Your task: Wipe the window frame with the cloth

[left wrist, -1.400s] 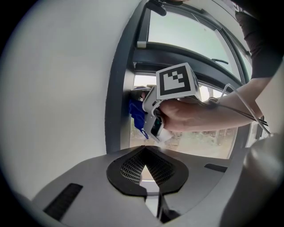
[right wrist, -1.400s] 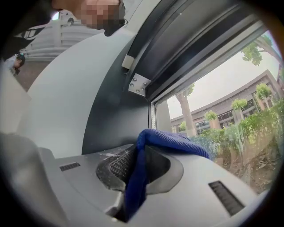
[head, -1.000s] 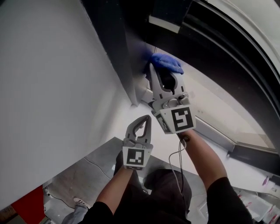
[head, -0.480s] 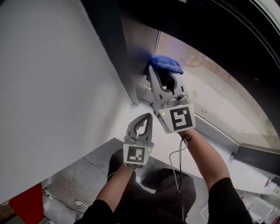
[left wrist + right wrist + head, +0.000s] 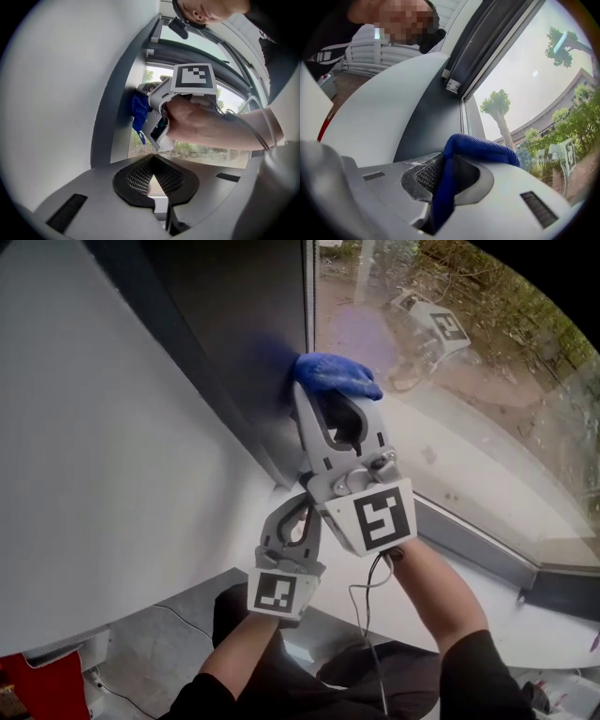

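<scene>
a blue cloth (image 5: 336, 376), folded and clamped in the right gripper (image 5: 334, 401), presses against the dark upright of the frame (image 5: 248, 352), just beside the glass (image 5: 450, 371). soft, light and limp, it likely handles best pinched through a thick fold, as here, so a pad of fabric leads the jaws. the left gripper (image 5: 300, 507) hangs below, jaws together on nothing. the right gripper view shows fabric running deep between the pads and a fitting (image 5: 452, 86) higher up the frame; the head view shows cloth meeting frame, with the white wall (image 5: 94, 446) alongside.
</scene>
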